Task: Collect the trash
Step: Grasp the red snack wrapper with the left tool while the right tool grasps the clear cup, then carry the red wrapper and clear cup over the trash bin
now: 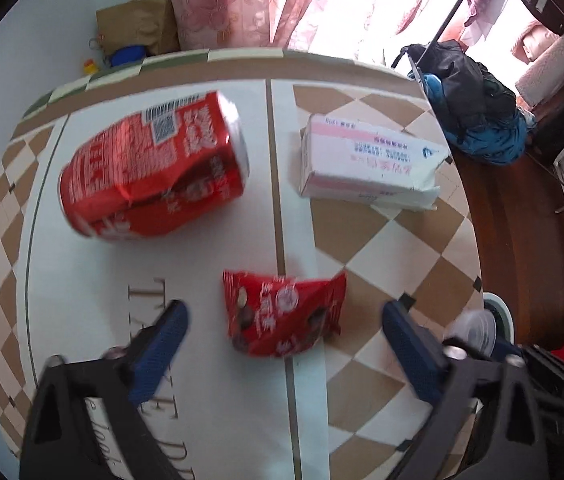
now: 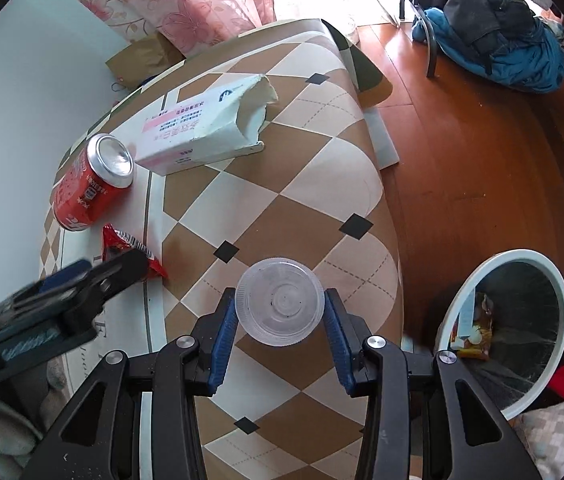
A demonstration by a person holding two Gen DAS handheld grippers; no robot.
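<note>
A crumpled red snack wrapper (image 1: 284,314) lies on the checked tablecloth between the wide-apart blue pads of my left gripper (image 1: 284,320); the pads do not touch it. A dented red soda can (image 1: 154,170) lies on its side behind it, and a torn white and pink carton (image 1: 370,162) lies to the right. My right gripper (image 2: 281,310) is shut on a clear plastic cup (image 2: 281,306), both pads pressing its sides above the table. The can (image 2: 92,184), carton (image 2: 202,130) and wrapper (image 2: 130,246) lie to the cup's left, with the left gripper (image 2: 98,276) over the wrapper.
A white-rimmed bin (image 2: 510,336) lined with a clear bag stands on the wooden floor right of the table, with packaging inside. A brown paper bag (image 1: 138,30) sits behind the table by pink curtains. Dark and blue clothing (image 2: 494,24) is heaped on a chair.
</note>
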